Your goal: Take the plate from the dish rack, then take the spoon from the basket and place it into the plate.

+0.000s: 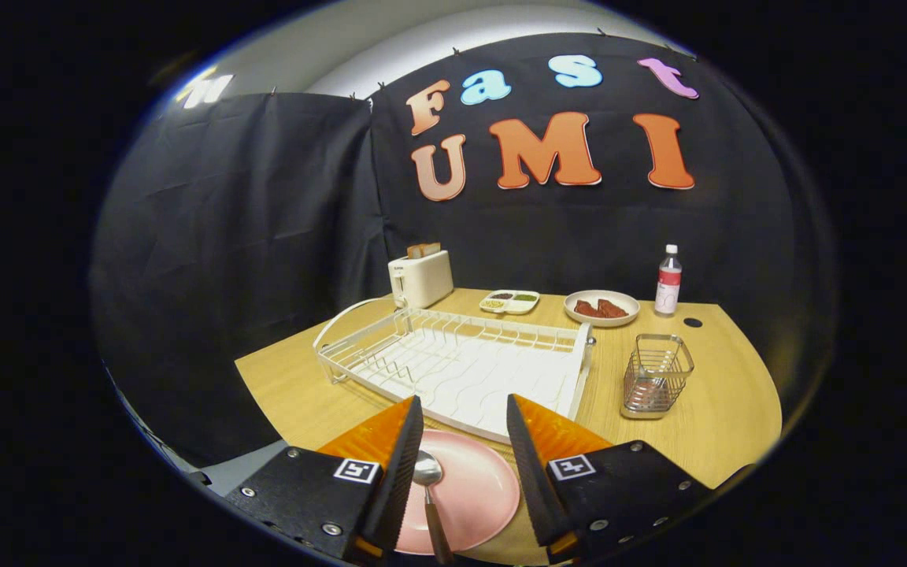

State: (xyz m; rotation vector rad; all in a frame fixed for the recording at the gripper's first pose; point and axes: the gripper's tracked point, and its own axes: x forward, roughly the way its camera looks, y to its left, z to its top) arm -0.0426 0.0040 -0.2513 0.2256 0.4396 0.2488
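Hovering above the near edge of the wooden table (705,409), the gripper (465,409) has its fingers spread apart, gripping nothing. Between them lies the pink plate (477,492) with the spoon (428,480) resting in it, bowl toward the dish rack (453,362). Just beyond the plate stands that white rack, and the wire basket (656,376) sits to its right.
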